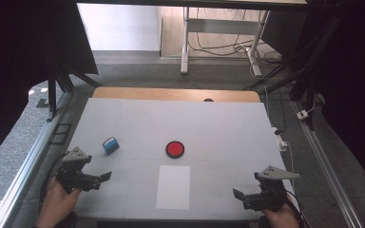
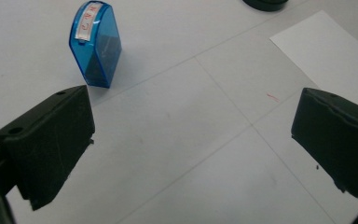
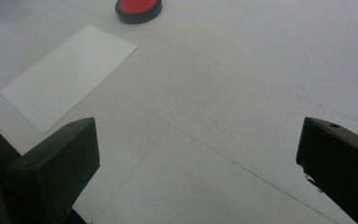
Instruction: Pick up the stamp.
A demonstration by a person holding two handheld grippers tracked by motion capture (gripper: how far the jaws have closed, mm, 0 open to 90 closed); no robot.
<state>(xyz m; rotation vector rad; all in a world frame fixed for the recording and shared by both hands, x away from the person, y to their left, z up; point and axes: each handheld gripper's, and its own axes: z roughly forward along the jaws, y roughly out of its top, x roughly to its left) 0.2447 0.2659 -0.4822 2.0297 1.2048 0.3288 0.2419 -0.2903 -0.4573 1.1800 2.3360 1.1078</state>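
The white table (image 1: 228, 128) spreads wide and mostly bare, with three things gathered toward its near middle. Largest of them is the white sheet of paper (image 1: 173, 186), lying flat between the two hands, its long axis running near to far. Just beyond its far edge sits the round red ink pad (image 1: 175, 149) in its black rim. To the left of the pad, well apart from it, stands the small blue stamp (image 1: 110, 145), a clear blue plastic body with a white label strip on top.

The left gripper (image 1: 105, 176) hovers at the near left, its jaws spread wide with nothing between them. The stamp lies just beyond it, far and slightly right. In the left gripper view the stamp (image 2: 95, 44) stands past the left jaw rather than centred in the gap, tilted, its long axis leaning up and away. So the jaws would, I judge, need to shift toward that side before closing.

The right gripper (image 1: 238, 194) rests at the near right, jaws likewise spread and holding nothing. In its view the paper (image 3: 67, 74) and ink pad (image 3: 138, 9) lie ahead and to its left. The left hand is plainly the nearer to the stamp.
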